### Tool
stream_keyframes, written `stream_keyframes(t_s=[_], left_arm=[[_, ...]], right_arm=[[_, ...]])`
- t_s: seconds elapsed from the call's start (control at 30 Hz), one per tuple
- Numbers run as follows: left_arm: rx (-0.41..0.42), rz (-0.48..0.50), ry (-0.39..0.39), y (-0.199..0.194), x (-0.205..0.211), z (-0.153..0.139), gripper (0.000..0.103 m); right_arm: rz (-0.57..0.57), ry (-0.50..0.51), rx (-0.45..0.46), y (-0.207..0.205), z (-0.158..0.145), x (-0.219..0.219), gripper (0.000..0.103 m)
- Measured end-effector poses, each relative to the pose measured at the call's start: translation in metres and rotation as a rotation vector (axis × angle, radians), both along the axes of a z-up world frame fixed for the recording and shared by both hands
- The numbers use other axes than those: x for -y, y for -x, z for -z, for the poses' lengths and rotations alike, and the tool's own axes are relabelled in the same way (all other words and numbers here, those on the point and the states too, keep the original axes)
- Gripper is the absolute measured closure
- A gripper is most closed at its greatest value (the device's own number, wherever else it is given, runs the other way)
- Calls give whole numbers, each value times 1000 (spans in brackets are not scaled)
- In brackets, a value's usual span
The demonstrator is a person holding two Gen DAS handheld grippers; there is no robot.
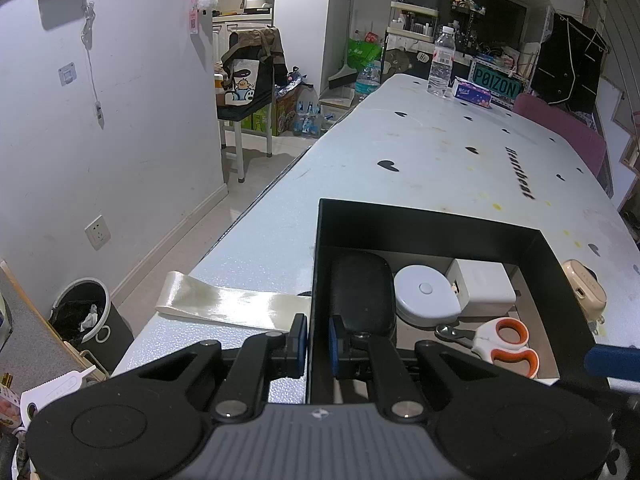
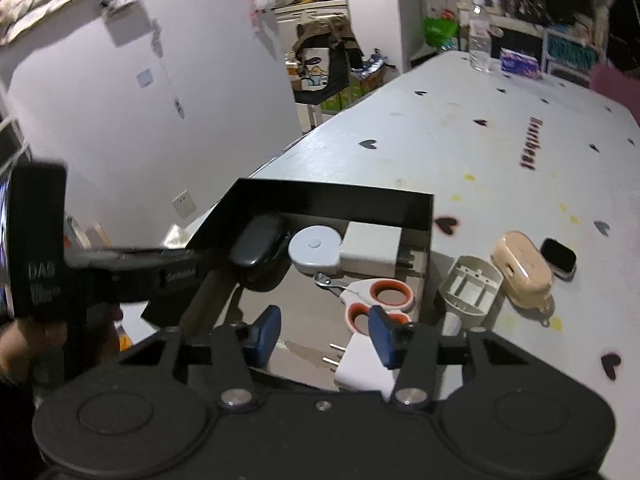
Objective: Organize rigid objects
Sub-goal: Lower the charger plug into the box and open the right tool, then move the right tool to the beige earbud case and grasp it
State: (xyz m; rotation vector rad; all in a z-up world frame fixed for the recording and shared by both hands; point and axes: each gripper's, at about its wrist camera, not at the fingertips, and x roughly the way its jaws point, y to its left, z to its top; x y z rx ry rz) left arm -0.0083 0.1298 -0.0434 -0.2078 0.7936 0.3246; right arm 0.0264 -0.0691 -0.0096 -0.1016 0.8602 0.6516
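A black open box [image 1: 424, 220] [image 2: 336, 202] sits on the white table. In it lie a black case [image 1: 362, 292] [image 2: 258, 246], a round white tape measure [image 1: 426, 294] [image 2: 316, 250], a white charger [image 1: 482, 286] [image 2: 370, 250] and orange-handled scissors [image 1: 506, 344] [image 2: 378, 298]. My left gripper [image 1: 318, 344] is shut on the box's left wall. My right gripper [image 2: 324, 336] is open over the box's near end, above a white plug adapter [image 2: 366, 366]. Right of the box lie a grey plastic part [image 2: 470, 286], a beige case [image 2: 522, 266] [image 1: 584, 292] and a small black object [image 2: 558, 258].
A glossy white ribbon [image 1: 232, 304] lies on the table left of the box. A water bottle [image 1: 440, 62] and a tissue pack [image 1: 472, 94] stand at the far end. A bin [image 1: 82, 312] stands on the floor at left.
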Motion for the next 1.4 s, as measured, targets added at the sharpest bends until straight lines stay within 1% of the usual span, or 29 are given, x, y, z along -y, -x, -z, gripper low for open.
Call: stream_keyframes(t_s=[0.27,0.4,0.47,0.5,0.57,0.7,0.8,0.87,0.97,1.17,1.4], left_arm=[[0,0,0,0,0,0,92],[0,0,0,0,0,0,92],[0,0,0,0,0,0,92],[0,0,0,0,0,0,92],[0,0,1,0,0,0,92],[0,0,0,0,0,0,92],[0,-1,0,0,0,0,92],[0,0,0,0,-1,0,92],[0,0,1,0,-1,0,92],[0,0,1,0,-1,0,92],[0,0,0,0,-1,0,92]], right_arm=[[1,15,-1,3,-5,1,53],[6,23,5,6,-7,2,49],[16,23,5,8,-8,4,42],[20,22,6,8,-9,5,41],[35,23,12,10,-11,8,32],[67,22,27,13,-14,16,24],[94,13,26,13,-16,24,15],[116,8,35,14,-17,30,5],[157,6,60,14,-19,38,0],[279,1,130,9,-12,65,0],[403,-36,218,2,10,99,0]])
